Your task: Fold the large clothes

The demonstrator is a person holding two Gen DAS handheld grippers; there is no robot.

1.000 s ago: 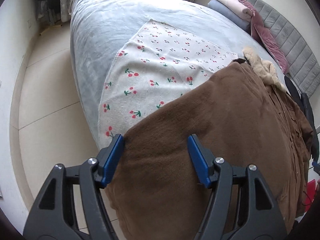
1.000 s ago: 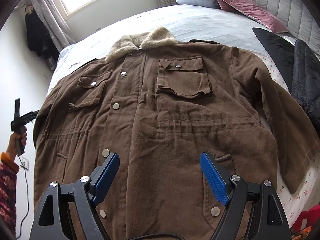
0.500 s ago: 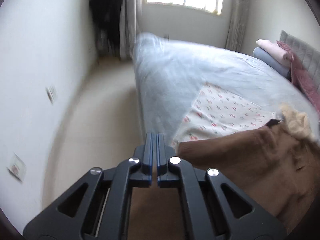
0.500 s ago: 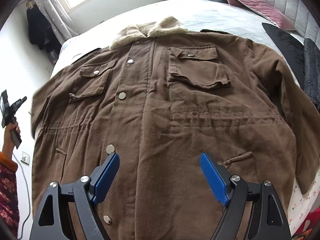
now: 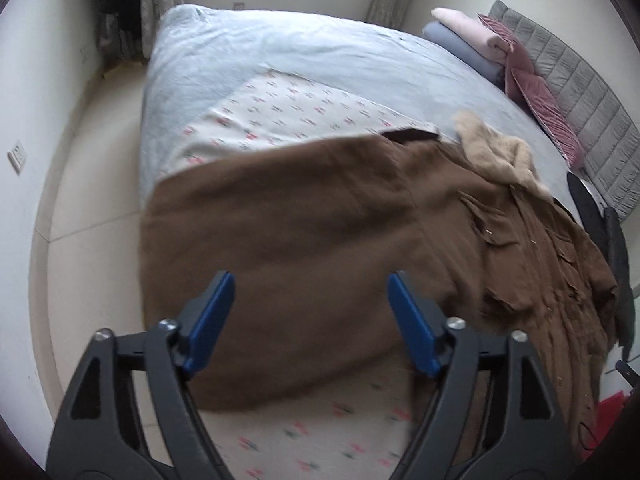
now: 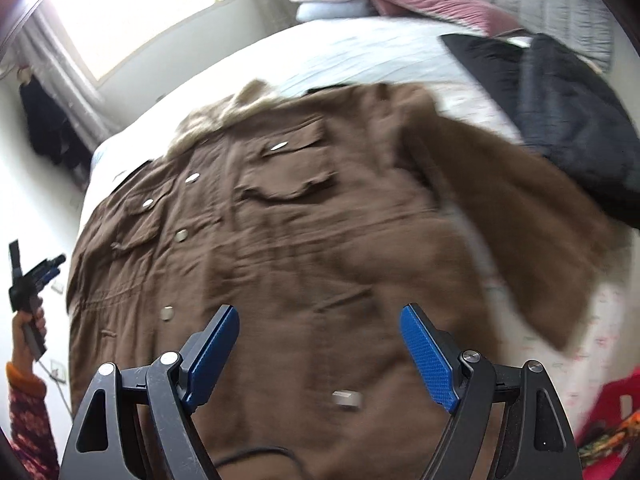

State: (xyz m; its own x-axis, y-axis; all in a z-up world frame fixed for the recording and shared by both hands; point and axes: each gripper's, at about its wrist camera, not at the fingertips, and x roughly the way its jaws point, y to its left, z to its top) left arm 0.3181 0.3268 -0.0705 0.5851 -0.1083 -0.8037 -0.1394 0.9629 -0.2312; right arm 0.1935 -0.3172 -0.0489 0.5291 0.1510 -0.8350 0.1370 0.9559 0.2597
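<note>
Coat lies front-up on the bed, filling the middle of the right wrist frame: brown, snap buttons, flap chest pockets, pale fleece collar at upper centre. One sleeve angles toward lower right, over the cherry-print sheet. Frame is motion-blurred.

In the left wrist view the coat sits centre to right, seen from the side; its other sleeve spreads across the middle and hangs past the bed edge at left. Collar at right centre. Cherry sheet shows above the sleeve and again below it at bottom centre.

Right gripper: jaws wide apart, nothing between them, over the coat's lower front at bottom centre; contact with the fabric can't be judged. Left gripper: jaws wide apart, holding nothing, over the sleeve at bottom centre. It also shows at far left of the right wrist view, off the bed, in the left hand; jaws unreadable there.

Surroundings: black jacket at upper right beside the sleeve; folded blankets and pink pillow at the headboard, upper right; window upper left; tile floor at left.
</note>
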